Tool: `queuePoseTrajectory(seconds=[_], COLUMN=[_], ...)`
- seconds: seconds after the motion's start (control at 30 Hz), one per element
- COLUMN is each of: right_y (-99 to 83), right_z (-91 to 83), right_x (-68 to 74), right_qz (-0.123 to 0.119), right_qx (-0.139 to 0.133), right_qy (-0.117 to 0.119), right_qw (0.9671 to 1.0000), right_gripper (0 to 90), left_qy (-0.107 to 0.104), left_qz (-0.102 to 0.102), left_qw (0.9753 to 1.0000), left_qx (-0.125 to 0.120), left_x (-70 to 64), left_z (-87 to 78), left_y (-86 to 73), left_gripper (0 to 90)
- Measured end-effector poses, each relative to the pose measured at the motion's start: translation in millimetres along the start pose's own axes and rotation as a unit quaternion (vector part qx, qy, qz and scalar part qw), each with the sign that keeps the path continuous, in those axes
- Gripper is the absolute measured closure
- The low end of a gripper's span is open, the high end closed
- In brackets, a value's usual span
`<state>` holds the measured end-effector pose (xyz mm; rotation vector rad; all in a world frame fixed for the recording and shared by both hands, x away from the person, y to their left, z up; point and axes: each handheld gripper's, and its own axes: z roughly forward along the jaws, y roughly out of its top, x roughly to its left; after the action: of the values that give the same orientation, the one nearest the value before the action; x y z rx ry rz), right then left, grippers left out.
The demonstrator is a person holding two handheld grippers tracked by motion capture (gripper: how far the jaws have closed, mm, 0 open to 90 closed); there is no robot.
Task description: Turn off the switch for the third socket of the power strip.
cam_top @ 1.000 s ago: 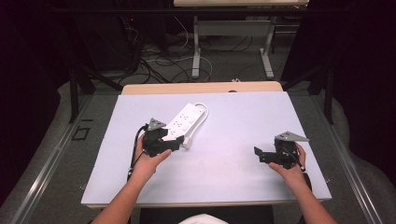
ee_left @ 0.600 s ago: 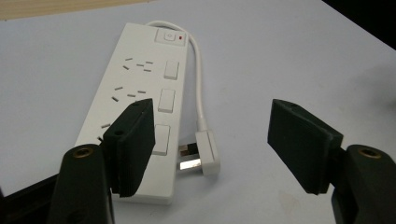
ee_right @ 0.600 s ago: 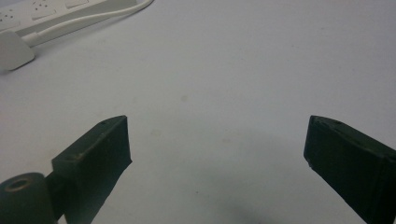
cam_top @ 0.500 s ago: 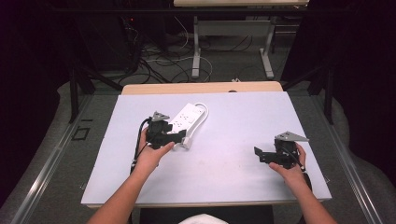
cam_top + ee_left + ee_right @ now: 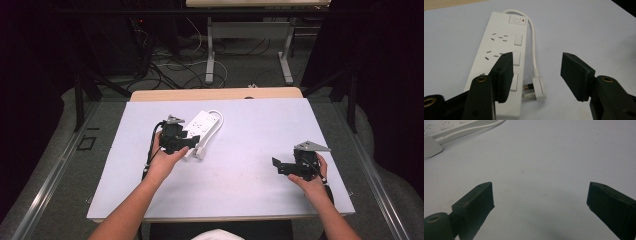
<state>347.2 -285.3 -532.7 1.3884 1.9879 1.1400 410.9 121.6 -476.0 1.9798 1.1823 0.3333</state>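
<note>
A white power strip (image 5: 204, 124) lies flat on the white table (image 5: 250, 135), its switch end pointing away from me. Its white cable (image 5: 534, 50) loops back along the right side to a white plug (image 5: 539, 87) lying on its side with the pins toward the strip. My left gripper (image 5: 186, 143) hovers over the strip's near end, open. In the left gripper view its left jaw covers the strip (image 5: 504, 40) and the plug lies low between the jaws of the left gripper (image 5: 537, 58). My right gripper (image 5: 278, 165) rests open at the right, over bare table in its own view (image 5: 540, 187).
The strip (image 5: 449, 125) and plug (image 5: 431, 147) show at the far upper left of the right gripper view. A wooden strip (image 5: 215, 94) edges the table's far side. Beyond it are floor cables (image 5: 170, 65) and white desk legs (image 5: 210, 50).
My left gripper has moved forward and slightly right, from beside the strip's near end to over it. The right gripper has stayed put.
</note>
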Motion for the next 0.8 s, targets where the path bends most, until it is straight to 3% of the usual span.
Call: queuePoseTrajectory(seconds=[0.33,0.63,0.8], right_y=[-0.1,-0.4,-0.5], right_z=[0.6,1.6,1.9], right_x=[1.2,0.6,0.0], right_qz=[0.006,0.005,0.001], right_qx=[0.003,0.004,0.003], right_qy=[0.0,0.002,0.003], right_qw=[1.0,1.0,1.0], right_gripper=[6.5,6.5,6.5], left_qy=[-0.008,-0.01,0.001], left_qz=[-0.033,-0.067,-0.066], left_qw=[0.9991,0.9956,0.9945], left_qx=[0.027,0.066,0.081], left_x=[9.9,15.0,16.2], left_z=[9.3,21.5,28.2], left_y=[1.8,1.6,1.5], left_gripper=[55.1,63.9,67.8])
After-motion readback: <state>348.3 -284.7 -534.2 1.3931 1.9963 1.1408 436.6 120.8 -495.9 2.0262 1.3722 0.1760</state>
